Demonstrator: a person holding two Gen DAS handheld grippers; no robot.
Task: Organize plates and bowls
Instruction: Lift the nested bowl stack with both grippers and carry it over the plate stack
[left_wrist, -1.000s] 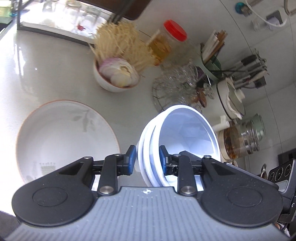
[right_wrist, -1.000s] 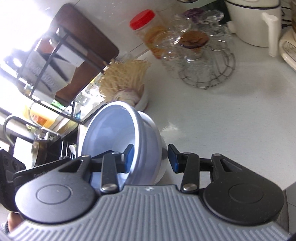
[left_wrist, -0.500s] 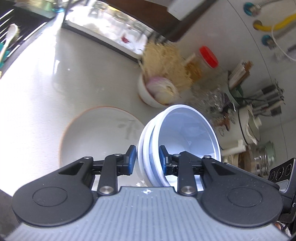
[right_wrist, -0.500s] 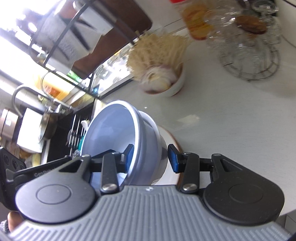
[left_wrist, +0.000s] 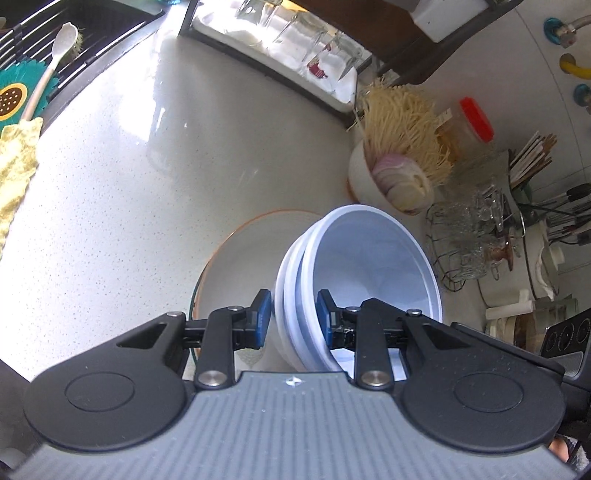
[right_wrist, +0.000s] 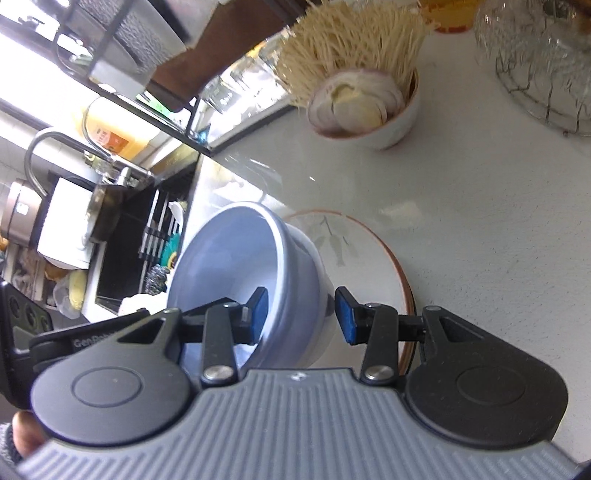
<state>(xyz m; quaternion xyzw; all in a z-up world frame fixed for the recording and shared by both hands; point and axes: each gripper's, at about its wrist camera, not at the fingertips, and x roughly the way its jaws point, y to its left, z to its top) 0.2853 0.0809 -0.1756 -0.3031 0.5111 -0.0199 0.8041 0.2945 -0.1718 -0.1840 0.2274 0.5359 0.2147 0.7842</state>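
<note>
White-blue bowls (left_wrist: 354, 273), nested in a stack, hang tipped in the air between two tools. The left hand-held gripper (left_wrist: 293, 315) pinches the rim on one side, one pad outside and one pad inside. The right hand-held gripper (right_wrist: 299, 315) sits astride the other side. Its inner pad rests against the inside wall, but I cannot tell if its outer pad touches the bowls; a small gap seems to show there.

What has changed? A second ago the stack was off to the side of the big plate (left_wrist: 240, 254), nearer the wire rack of glasses (left_wrist: 465, 236). Now the stack has slid across and come lower, and it hangs right over the plate with the orange rim. The plate lies flat on the white table (left_wrist: 129, 192). More of the sink side, with the long spoon (left_wrist: 48, 70), shows in the left view than before.

This looks like the step of putting the bowls onto the plate, so the dishes make one neat pile. The bowls are not down yet; they are tipped, so they need to turn level first. The small bowl of noodles and onion (left_wrist: 395, 181) stands near the plate, apart from it, so the stack should stay clear of it on the way down.
</note>
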